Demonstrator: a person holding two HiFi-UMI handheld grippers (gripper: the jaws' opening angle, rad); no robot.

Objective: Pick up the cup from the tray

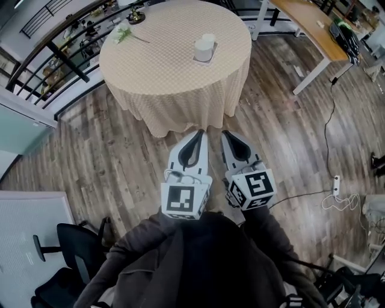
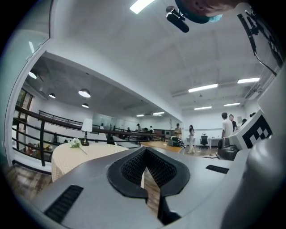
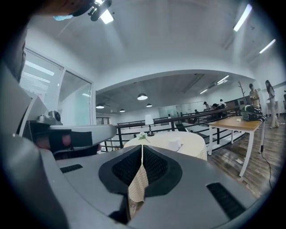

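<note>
A white cup (image 1: 203,50) stands on a small pale tray (image 1: 215,54) on the right side of a round table (image 1: 162,78) covered with a beige checked cloth. In the right gripper view the cup (image 3: 175,144) shows small and far off on the table (image 3: 192,144). My left gripper (image 1: 201,133) and right gripper (image 1: 227,135) are held side by side over the wooden floor, just short of the table's near edge and well away from the cup. Both are shut with nothing in them. The left gripper view (image 2: 145,154) shows the table's left part (image 2: 71,156); the cup is hidden there.
A white flower (image 1: 122,33) and a small lamp (image 1: 135,15) sit at the table's far left. A wooden desk (image 1: 313,27) stands to the right, with cables (image 1: 329,114) on the floor. A railing (image 1: 54,57) runs behind the table. Office chairs (image 1: 66,246) are at lower left.
</note>
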